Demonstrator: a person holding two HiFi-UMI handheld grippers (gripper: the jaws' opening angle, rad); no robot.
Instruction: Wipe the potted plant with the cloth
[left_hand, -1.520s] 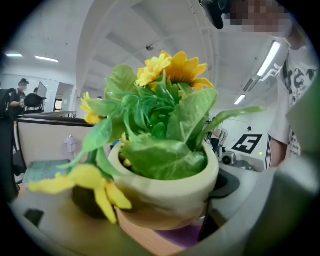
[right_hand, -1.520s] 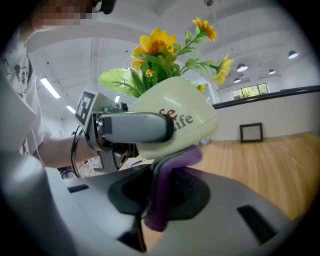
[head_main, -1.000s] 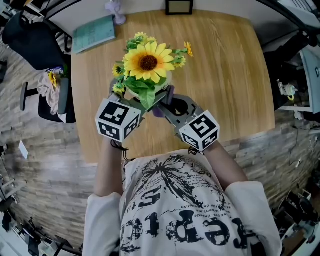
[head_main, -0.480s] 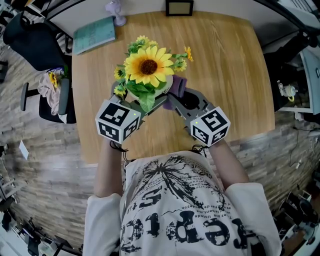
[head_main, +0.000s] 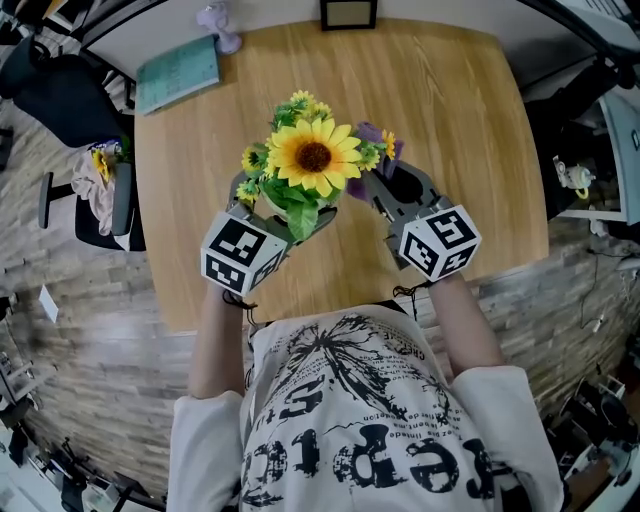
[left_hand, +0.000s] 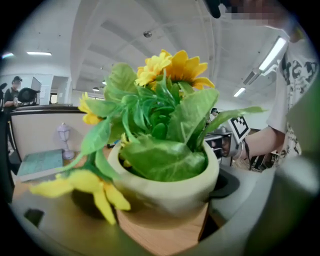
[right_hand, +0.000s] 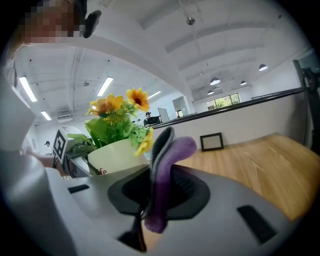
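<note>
The potted plant (head_main: 312, 158), a sunflower with green leaves in a pale pot on a wooden base (left_hand: 165, 192), is tilted and held off the wooden table (head_main: 470, 120). My left gripper (head_main: 278, 212) is shut on the pot from the near left side. My right gripper (head_main: 378, 183) is shut on a purple cloth (right_hand: 166, 165) that sticks up between its jaws. In the head view the cloth (head_main: 371, 134) lies against the flowers' right side. The pot (right_hand: 119, 154) shows just left of the cloth in the right gripper view.
A teal book (head_main: 178, 73), a small lilac lamp (head_main: 218, 18) and a picture frame (head_main: 348, 13) stand along the table's far edge. A chair with clothes on it (head_main: 90, 180) is off the left side. The person's torso is at the near edge.
My right gripper has carried the cloth from the pot's near side round to its right and farther away. The plant and the left gripper have shifted slightly right.
</note>
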